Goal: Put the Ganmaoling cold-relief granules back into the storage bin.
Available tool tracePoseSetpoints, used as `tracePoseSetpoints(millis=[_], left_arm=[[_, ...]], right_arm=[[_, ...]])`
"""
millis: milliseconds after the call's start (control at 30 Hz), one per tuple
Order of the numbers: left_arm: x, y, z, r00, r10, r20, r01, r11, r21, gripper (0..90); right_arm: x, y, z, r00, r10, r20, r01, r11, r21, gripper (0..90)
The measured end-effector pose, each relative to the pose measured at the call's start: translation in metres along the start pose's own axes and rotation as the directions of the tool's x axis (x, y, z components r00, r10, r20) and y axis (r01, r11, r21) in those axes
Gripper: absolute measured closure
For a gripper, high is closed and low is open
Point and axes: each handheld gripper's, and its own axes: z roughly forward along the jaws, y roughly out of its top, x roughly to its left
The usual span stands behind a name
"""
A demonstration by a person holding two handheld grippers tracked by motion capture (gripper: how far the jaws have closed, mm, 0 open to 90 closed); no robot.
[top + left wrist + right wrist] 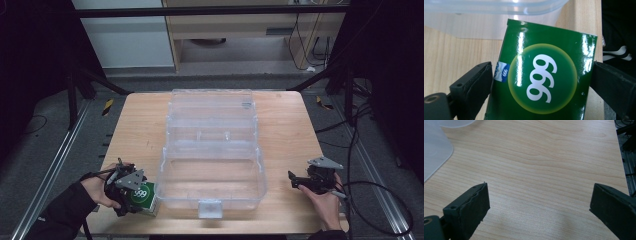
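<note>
Gripping glossy green "999" carton (541, 75) squarely advised: left gripper (131, 191) clamped on its sides beside clear plastic lidded box (211, 187). Right gripper (539, 212) gaped, empty, over wooden table (544, 157).

Green box (541, 75) bottom cut off

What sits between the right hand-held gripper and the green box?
In the high view, the open clear plastic case sits between the right hand-held gripper and the green box.
</note>
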Motion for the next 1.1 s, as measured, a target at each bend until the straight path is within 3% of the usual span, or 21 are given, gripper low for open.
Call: tracePoseSetpoints(millis=[533, 733, 1100], left_arm=[[0.005, -0.009, 0.022, 0.9991, -0.009, 0.042, 0.009, 0.9999, -0.01, 4.7], [0.005, -0.011, 0.022, 0.9987, -0.006, 0.051, 0.007, 1.0, -0.003, 9.8], [0.003, -0.014, 0.013, 0.9963, -0.052, 0.069, 0.056, 0.9971, -0.052, 14.6]], right_arm=[[0.001, 0.0, 0.001, 1.0, -0.009, -0.004, 0.009, 1.0, 0.012, 2.8], [0.001, 0.0, 0.002, 0.9999, -0.012, -0.004, 0.012, 1.0, 0.014, 2.9], [0.001, -0.001, 0.002, 1.0, -0.007, -0.005, 0.007, 1.0, 0.014, 3.0]])
